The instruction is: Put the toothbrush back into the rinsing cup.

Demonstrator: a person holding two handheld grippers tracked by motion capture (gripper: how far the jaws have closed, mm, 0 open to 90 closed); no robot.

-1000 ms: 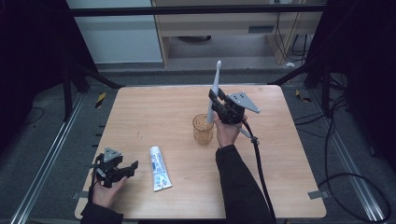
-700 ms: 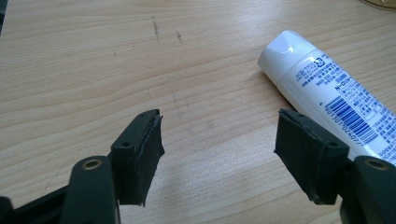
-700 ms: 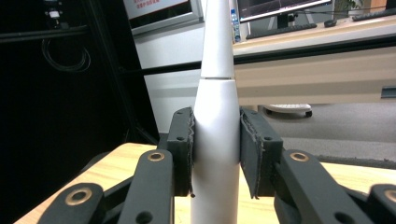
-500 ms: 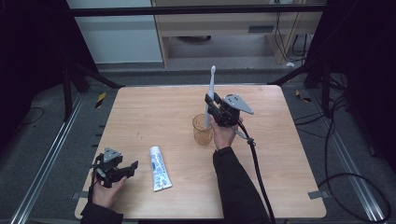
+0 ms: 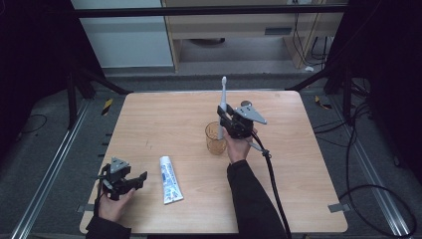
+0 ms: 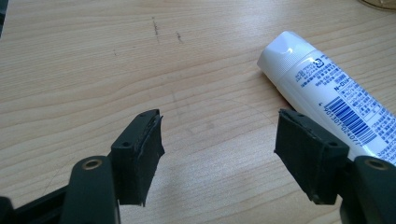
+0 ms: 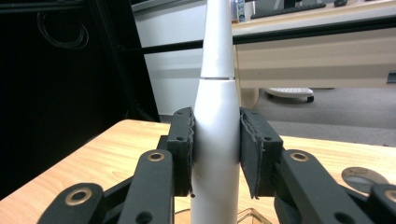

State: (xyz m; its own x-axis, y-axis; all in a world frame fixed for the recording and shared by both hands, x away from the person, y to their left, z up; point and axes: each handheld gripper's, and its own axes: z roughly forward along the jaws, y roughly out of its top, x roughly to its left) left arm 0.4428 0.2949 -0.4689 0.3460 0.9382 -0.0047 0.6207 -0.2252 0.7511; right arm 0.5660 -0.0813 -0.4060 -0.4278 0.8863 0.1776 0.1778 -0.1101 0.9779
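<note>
Over the last second we have brought the electric toothbrush (image 5: 222, 107) from a slight lean away from us to standing upright, and carried it a little toward us and to the left, so that its lower end now sits at the mouth of the amber plastic cup (image 5: 214, 142); a second ago the brush hung just beside the cup and behind it. We judge this as the lining-up stage of dropping the brush into the cup, with the lowering itself not yet done. Our right claw (image 5: 225, 121) is pinching the white handle, and in the right gripper view both pads press flat on either side of the thick body (image 7: 215, 140), so the hold looks square and firm. The cup stands upright near the middle of the table (image 5: 308, 164); whether the foot of the brush is already inside its rim or only just above it we cannot tell, and we see nothing else in the cup. Our left claw (image 5: 130, 182) has not shifted: it rests low at the near left of the table with its jaws spread and nothing between them. The toothpaste tube (image 5: 169, 179) lies flat just beside it, cap pointing away from us, in the same spot as before and untouched.
</note>
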